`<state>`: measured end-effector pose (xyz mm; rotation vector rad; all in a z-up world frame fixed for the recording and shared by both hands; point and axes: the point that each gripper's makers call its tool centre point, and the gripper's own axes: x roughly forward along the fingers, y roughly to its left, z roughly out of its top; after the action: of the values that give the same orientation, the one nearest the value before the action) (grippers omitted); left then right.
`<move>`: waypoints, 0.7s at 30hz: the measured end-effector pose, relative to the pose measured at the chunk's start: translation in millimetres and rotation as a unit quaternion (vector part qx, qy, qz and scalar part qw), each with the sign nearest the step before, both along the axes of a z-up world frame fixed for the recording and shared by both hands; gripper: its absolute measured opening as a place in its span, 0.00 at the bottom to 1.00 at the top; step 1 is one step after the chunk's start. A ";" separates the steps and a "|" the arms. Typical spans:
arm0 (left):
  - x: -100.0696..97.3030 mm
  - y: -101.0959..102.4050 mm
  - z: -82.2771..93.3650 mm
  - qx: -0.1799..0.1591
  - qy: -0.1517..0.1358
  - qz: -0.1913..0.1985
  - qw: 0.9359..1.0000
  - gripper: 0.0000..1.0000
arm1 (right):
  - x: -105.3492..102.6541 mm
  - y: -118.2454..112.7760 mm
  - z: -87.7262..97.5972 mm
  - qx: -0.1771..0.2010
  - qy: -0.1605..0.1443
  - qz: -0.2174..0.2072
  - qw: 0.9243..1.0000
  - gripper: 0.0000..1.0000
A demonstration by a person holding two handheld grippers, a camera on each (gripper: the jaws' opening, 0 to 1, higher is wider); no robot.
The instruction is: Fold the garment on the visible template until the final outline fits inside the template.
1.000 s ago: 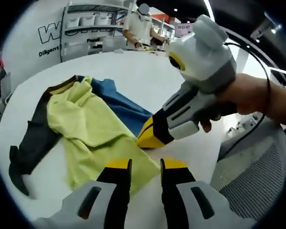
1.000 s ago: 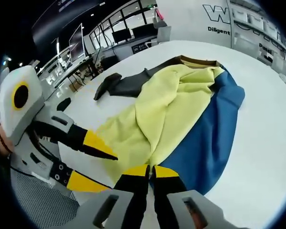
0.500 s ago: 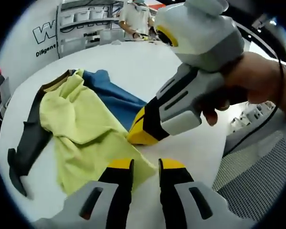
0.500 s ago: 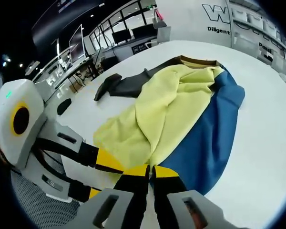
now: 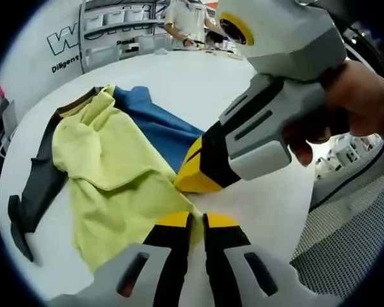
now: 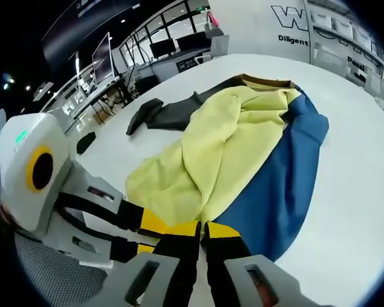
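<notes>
There are two grippers and one garment. In the left gripper view, the left gripper (image 5: 197,224) at 6 o'clock has its jaws pressed together on the near edge of the yellow, blue and dark grey cloth garment (image 5: 115,169). The right gripper (image 5: 195,176), held by a hand (image 5: 349,109), pinches the same hem just beside it. The garment lies spread on the round white table (image 5: 198,89), reaching toward 10 o'clock. Far at 12 o'clock a person (image 5: 191,19) stands near shelves. The right gripper view shows instead desks with monitors (image 6: 163,48) far at 11 o'clock.
</notes>
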<state>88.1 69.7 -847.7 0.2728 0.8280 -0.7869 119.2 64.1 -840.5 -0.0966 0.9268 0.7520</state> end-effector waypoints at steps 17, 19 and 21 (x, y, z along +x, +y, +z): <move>6.7 23.5 38.6 -0.056 -0.016 0.066 0.996 0.00 | -0.5 -0.8 3.8 0.002 -0.005 0.001 1.000 0.00; 9.5 29.6 45.7 -0.062 -0.019 0.082 0.995 0.00 | -0.6 -0.4 4.7 0.001 -0.006 0.003 1.000 0.00; 13.5 35.9 52.7 -0.065 -0.028 0.094 0.993 0.00 | -1.2 -0.7 5.1 0.001 -0.007 0.005 1.000 0.00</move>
<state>101.5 105.6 -794.9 0.0989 0.7342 -0.6503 118.0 63.4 -835.4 -0.1050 0.9135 0.7604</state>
